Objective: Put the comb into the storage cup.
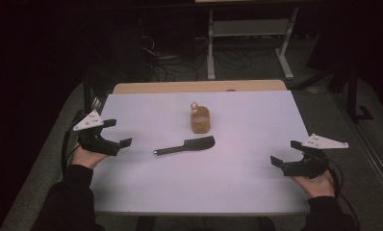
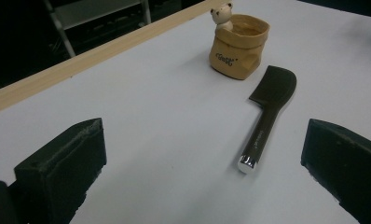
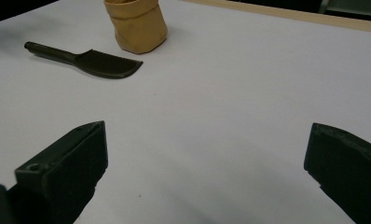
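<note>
A black knife (image 1: 187,145) (image 2: 266,114) (image 3: 88,59) with a silver-tipped handle lies flat near the middle of the white table (image 1: 247,187), handle end toward the left. Just behind it stands a tan bag-shaped pot (image 1: 200,120) (image 2: 239,45) (image 3: 136,23) with a small bear figure (image 2: 222,13) on its rim. My left gripper (image 1: 118,133) (image 2: 202,163) rests at the table's left edge, open and empty, pointing toward the knife. Over at the right edge my right gripper (image 1: 285,153) (image 3: 207,163) is held open too, nothing between its jaws.
A wooden strip (image 1: 199,86) (image 2: 81,63) runs along the table's far edge. Beyond it are a white desk frame (image 1: 247,43) and loose cables (image 1: 180,62) on the dark floor.
</note>
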### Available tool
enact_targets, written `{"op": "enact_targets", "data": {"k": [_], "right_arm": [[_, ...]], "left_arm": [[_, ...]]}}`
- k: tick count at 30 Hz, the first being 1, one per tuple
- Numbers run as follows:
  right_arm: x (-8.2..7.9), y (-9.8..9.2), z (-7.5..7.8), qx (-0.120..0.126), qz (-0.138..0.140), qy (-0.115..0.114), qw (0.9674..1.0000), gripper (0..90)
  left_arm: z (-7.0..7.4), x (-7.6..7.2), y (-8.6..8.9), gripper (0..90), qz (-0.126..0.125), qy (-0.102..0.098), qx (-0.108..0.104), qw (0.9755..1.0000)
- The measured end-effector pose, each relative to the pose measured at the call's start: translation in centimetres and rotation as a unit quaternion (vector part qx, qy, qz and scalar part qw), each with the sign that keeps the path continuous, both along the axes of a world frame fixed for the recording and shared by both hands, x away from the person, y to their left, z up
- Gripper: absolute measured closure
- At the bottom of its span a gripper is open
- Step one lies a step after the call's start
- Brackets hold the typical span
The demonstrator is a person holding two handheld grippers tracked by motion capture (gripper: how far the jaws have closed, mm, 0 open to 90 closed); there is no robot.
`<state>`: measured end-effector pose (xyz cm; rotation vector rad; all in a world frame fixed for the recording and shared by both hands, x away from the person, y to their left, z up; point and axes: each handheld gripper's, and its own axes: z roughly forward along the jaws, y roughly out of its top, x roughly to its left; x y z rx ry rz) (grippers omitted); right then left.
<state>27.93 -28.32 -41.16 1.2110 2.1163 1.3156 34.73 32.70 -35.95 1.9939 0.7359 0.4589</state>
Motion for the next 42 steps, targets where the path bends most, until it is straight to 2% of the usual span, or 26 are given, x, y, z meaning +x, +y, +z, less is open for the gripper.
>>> {"op": "enact_targets", "data": {"k": [12, 26, 36, 42], "right_arm": [[0.0, 0.1, -0.1, -0.002, 0.004, 0.003, 1.0, 0.0], [-0.1, 0.1, -0.1, -0.006, 0.005, 0.003, 1.0, 0.0], [-0.1, 0.2, -0.2, -0.007, 0.008, 0.006, 0.9999, 0.0], [-0.2, 0.2, -0.2, -0.006, 0.009, 0.007, 0.9999, 0.0]], "left_arm": [[0.7, 0.9, -1.9, 0.0, -0.027, 0.008, 0.02, 0.9994], [0.3, 1.5, -3.6, 0.0, -0.054, 0.021, 0.037, 0.9976], [-0.2, 2.2, -5.4, 0.0, -0.082, 0.038, 0.057, 0.9943], [-0.5, 2.5, -6.1, 0.0, -0.09, 0.045, 0.067, 0.9927]]}}
